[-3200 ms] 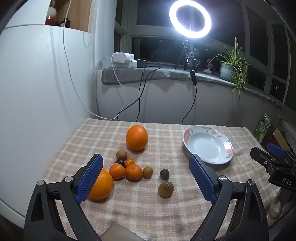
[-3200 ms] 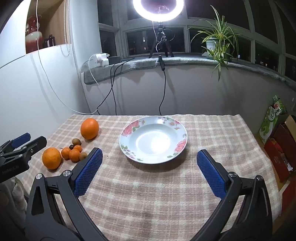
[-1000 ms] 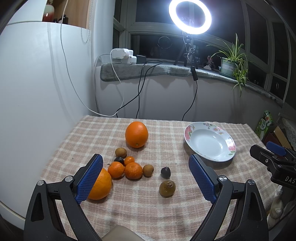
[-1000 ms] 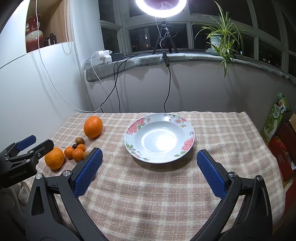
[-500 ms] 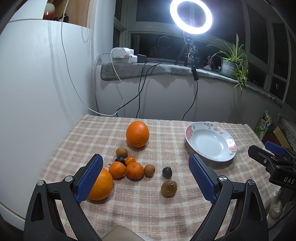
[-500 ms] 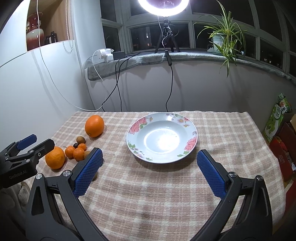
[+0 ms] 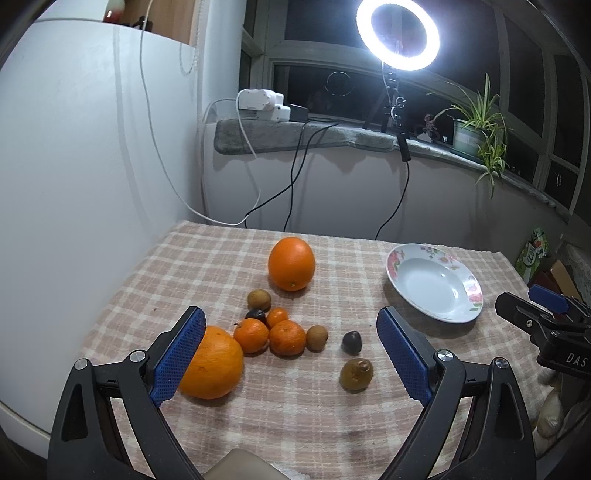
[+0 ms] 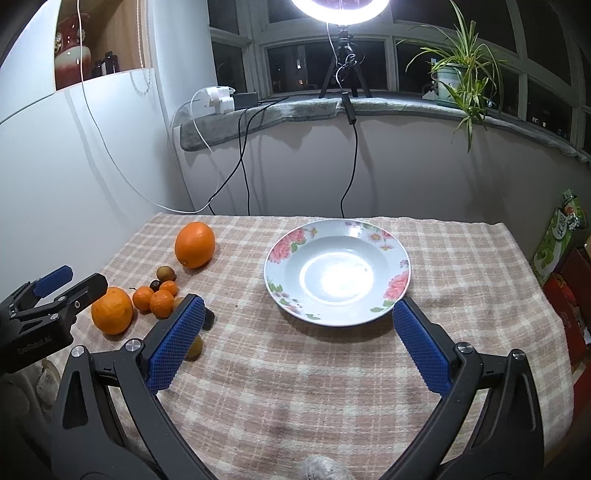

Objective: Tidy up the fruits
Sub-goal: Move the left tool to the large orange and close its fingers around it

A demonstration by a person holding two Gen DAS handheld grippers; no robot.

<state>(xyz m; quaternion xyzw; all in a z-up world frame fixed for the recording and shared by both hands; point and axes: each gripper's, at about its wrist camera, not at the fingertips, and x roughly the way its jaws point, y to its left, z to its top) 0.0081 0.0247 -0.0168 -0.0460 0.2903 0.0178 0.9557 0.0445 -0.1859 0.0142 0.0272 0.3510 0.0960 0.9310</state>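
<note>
Ahead of me a ring light (image 7: 398, 35) glares from a small tripod (image 8: 344, 79) on the grey stone windowsill (image 8: 388, 107), with dark night windows (image 8: 306, 66) behind. A spider plant (image 8: 456, 59) sits in a pot to the right on the sill; white chargers (image 7: 262, 103) sit to the left, their cables (image 7: 295, 177) hanging down the pale wall (image 8: 406, 166). A white cabinet (image 7: 74, 147) stands at my left. My worktop (image 8: 332, 387) wears a checked cloth.

black gripper (image 7: 291, 354), blue ribbed pads (image 7: 179, 354)
</note>
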